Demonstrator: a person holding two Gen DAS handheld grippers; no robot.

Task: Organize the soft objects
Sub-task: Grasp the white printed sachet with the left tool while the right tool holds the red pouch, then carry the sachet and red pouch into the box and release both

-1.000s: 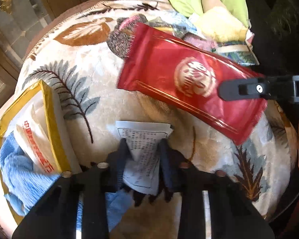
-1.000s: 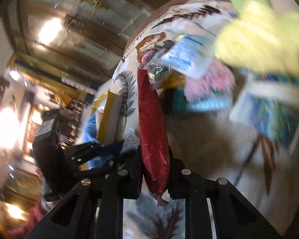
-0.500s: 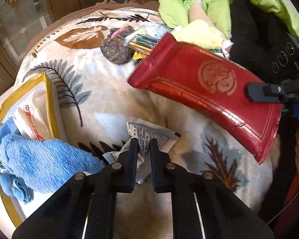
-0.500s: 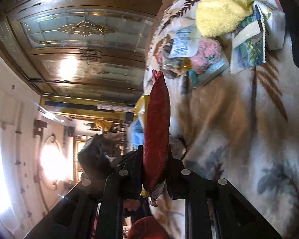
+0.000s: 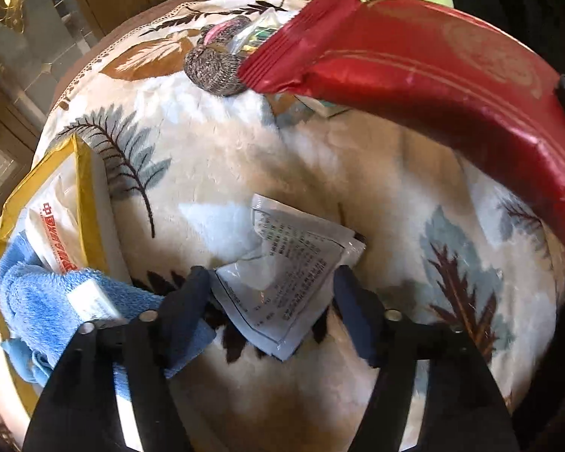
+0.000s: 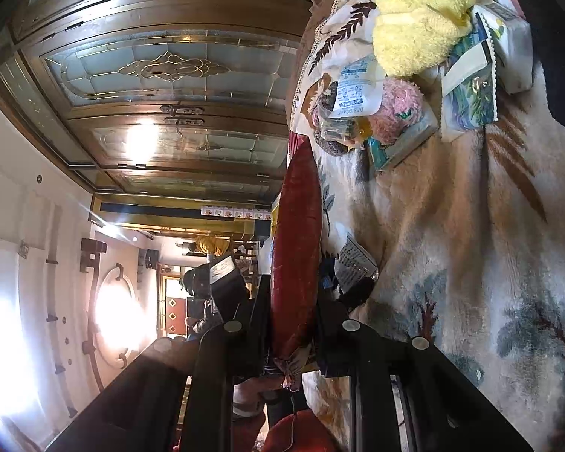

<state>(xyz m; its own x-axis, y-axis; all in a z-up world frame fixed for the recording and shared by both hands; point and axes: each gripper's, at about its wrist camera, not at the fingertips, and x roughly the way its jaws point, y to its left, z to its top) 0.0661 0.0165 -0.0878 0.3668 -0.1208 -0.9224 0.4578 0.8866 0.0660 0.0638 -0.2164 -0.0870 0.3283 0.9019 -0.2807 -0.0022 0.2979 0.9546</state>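
Plush leaf-print blanket [image 5: 320, 158] under spread left hand-held gripper [image 5: 271, 290]; right hand-held gripper [image 6: 293, 316] clamps red packet [image 6: 295, 248].

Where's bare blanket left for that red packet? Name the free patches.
Free: blanket between the yellow-rimmed box, grey knit bundle and white sachet; also right of the sachet, around the brown leaf print. Crowded: the far pile by the yellow towel.

Sachet [image 5: 286, 278] on blanket [image 5: 222, 150]
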